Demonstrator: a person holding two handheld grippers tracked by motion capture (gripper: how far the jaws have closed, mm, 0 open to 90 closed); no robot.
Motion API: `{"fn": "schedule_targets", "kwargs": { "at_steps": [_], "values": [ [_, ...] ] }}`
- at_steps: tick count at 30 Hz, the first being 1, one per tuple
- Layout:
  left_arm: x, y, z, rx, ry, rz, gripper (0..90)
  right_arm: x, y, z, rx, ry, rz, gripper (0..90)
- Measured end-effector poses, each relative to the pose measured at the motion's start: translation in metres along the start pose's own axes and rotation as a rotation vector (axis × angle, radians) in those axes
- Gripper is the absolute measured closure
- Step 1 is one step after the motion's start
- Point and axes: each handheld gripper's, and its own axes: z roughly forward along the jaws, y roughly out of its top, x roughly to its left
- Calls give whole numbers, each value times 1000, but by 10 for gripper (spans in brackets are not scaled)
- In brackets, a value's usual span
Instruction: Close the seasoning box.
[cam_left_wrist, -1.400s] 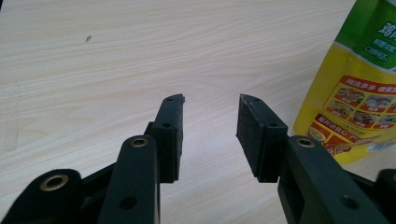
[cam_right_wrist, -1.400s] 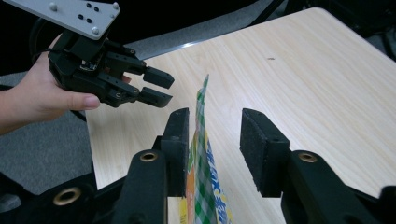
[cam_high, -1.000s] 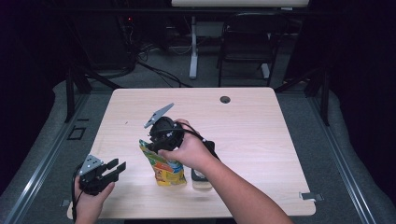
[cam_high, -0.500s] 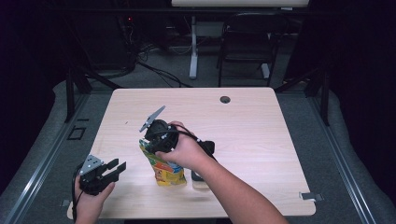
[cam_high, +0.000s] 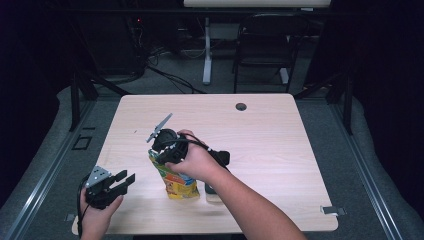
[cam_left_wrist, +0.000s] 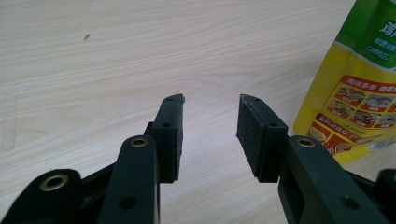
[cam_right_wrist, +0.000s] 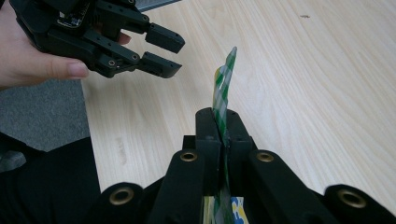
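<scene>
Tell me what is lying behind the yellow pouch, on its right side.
A flat dark device lies on the table just right of the pouch. The right forearm covers most of it, so I cannot identify it.

The right tool (cam_right_wrist: 223, 122) has just closed on the pouch's top edge (cam_right_wrist: 223, 88); the left tool (cam_right_wrist: 161, 53) hovers near the table's (cam_right_wrist: 327, 93) edge, jaws apart.
</scene>
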Motion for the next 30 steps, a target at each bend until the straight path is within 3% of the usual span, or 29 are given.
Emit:
{"fn": "schedule_targets", "kwargs": {
  "at_steps": [22,30],
  "values": [
    [-1,0,1,-2,-10,5,608,2,-3,-3,-4,-23,-45,900],
    [-1,0,1,0,-13,5,605,0,-10,-9,-45,-20,-45,900]
  ]
}}
